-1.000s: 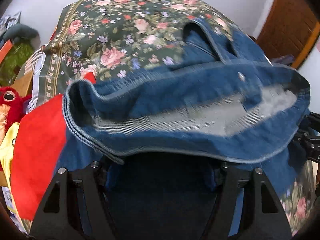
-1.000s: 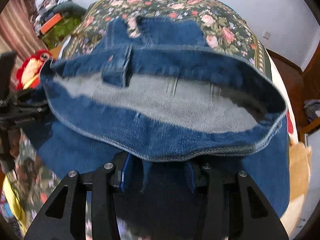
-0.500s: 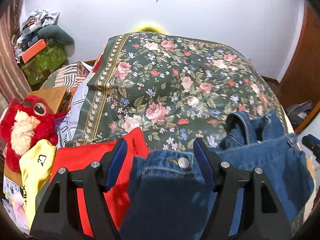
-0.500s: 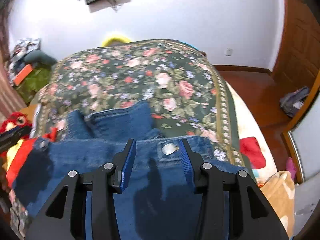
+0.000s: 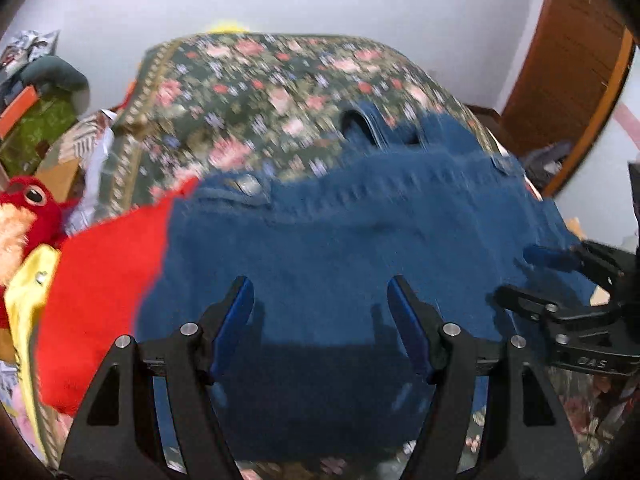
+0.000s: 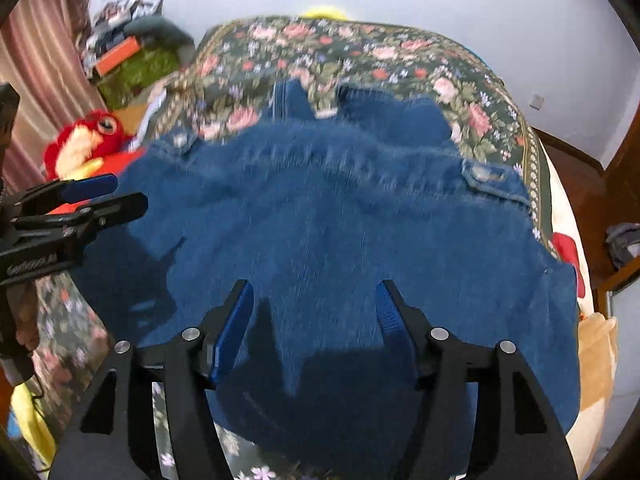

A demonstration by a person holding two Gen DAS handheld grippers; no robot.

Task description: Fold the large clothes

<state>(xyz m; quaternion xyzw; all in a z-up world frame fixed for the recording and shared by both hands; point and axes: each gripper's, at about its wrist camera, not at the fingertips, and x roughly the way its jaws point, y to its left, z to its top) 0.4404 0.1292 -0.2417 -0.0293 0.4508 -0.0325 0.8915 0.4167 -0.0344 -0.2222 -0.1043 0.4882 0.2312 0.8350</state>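
Note:
A blue denim garment (image 5: 360,240) (image 6: 340,220) lies folded flat on the floral bedspread (image 5: 260,80) (image 6: 380,48), its buttoned edge at the far side. My left gripper (image 5: 319,284) hovers open over the near part of the denim, nothing between its fingers; in the right wrist view the left gripper (image 6: 128,191) shows at the left edge. My right gripper (image 6: 313,286) hangs above the same cloth with its jaws opening and nothing between them; in the left wrist view the right gripper (image 5: 520,274) shows at the right.
A red cloth (image 5: 104,280) lies partly under the denim's left side, beside a yellow cloth (image 5: 24,292) and a red plush toy (image 5: 28,204) (image 6: 88,136). Boxes and clutter (image 6: 136,64) fill the far left corner. A wooden door (image 5: 568,60) stands at right.
The denim fold that was draped over both grippers now lies flat on the bed. Both grippers have drawn back from its buttoned edge, and the right jaws stand wider.

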